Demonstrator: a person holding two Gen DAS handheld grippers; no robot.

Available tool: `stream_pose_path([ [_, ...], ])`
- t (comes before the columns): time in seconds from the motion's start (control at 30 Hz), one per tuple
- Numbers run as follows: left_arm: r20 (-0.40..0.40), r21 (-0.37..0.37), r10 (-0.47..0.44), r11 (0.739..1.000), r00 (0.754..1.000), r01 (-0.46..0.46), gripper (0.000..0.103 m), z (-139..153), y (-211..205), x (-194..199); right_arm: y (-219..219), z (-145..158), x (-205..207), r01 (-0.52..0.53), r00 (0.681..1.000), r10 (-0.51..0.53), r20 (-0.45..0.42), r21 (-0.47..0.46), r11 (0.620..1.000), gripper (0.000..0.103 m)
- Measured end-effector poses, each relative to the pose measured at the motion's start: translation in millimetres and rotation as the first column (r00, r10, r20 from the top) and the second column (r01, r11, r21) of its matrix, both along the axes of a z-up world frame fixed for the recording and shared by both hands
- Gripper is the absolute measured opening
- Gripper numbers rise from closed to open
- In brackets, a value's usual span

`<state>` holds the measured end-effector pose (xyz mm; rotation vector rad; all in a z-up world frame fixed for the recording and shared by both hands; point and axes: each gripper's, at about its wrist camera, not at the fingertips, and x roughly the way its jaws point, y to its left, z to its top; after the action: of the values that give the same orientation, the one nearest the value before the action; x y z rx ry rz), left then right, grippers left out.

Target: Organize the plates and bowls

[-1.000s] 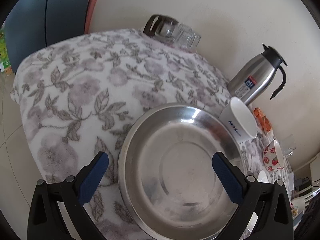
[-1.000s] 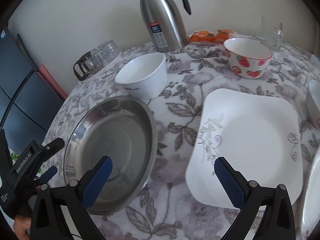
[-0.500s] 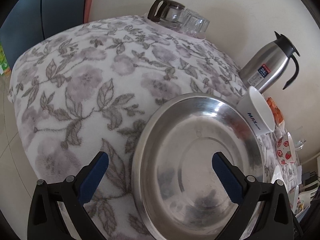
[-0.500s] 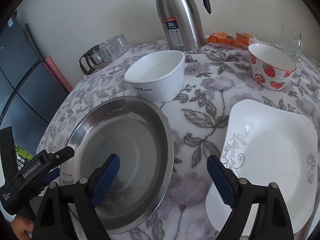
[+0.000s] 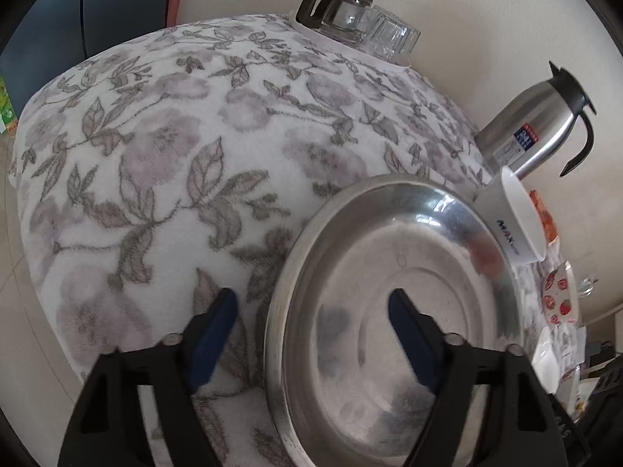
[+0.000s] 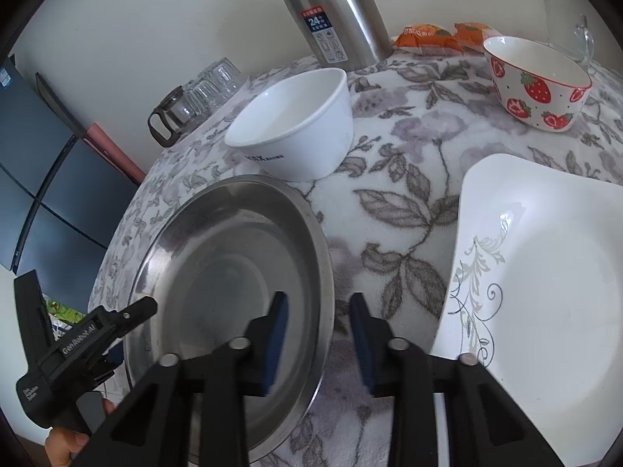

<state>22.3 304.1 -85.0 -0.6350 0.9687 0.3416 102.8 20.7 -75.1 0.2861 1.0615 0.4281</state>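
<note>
A wide steel plate lies on the flowered tablecloth. My left gripper straddles the plate's left rim, one pad over the cloth and one inside the dish. Its jaws are closing and the pads stand clear of the rim. My right gripper straddles the opposite rim with a narrow gap. It is closing too, and its pads do not visibly press the metal. A white bowl stands just behind the plate. Further right are a strawberry bowl and a square white plate.
A steel thermos jug stands at the back by the wall, with orange packets and a glass mug beside it. A glass pot with tumblers sits at the far edge. A hand holds the left gripper low on the left.
Both grippers have sunk closer to the steel plate and shifted onto its rims. Both pairs of jaws have narrowed, the right one much more than the left.
</note>
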Motion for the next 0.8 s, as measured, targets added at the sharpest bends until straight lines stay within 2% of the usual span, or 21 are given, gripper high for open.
stream_pose_path([
  [0.07, 0.005, -0.026, 0.002, 1.000, 1.000, -0.002, 0.065, -1, 1, 1, -1, 0, 0, -0.001, 1.000, 0.001, 0.001, 0.003, 1.000, 0.021],
  [0.2, -0.010, -0.008, 0.012, 1.000, 1.000, -0.012, 0.041, -2, 1, 2, -1, 2, -2, -0.002, 1.000, 0.002, 0.003, 0.009, 1.000, 0.017],
  [0.37, -0.023, -0.005, 0.024, 1.000, 0.999, -0.024, 0.030, -3, 4, -2, -3, 3, -3, 0.002, 1.000, -0.002, -0.006, 0.016, 1.000, 0.017],
  [0.47, -0.028, -0.004, 0.025, 1.000, 0.999, -0.025, 0.026, -1, 4, -4, -4, 6, -5, 0.001, 1.000, -0.001, 0.002, 0.019, 1.000, 0.017],
  [0.8, -0.010, 0.034, 0.004, 0.999, 1.000, -0.004, 0.026, 24, -9, -8, -17, 22, -14, -0.009, 1.000, 0.008, 0.026, 0.032, 0.999, 0.017],
])
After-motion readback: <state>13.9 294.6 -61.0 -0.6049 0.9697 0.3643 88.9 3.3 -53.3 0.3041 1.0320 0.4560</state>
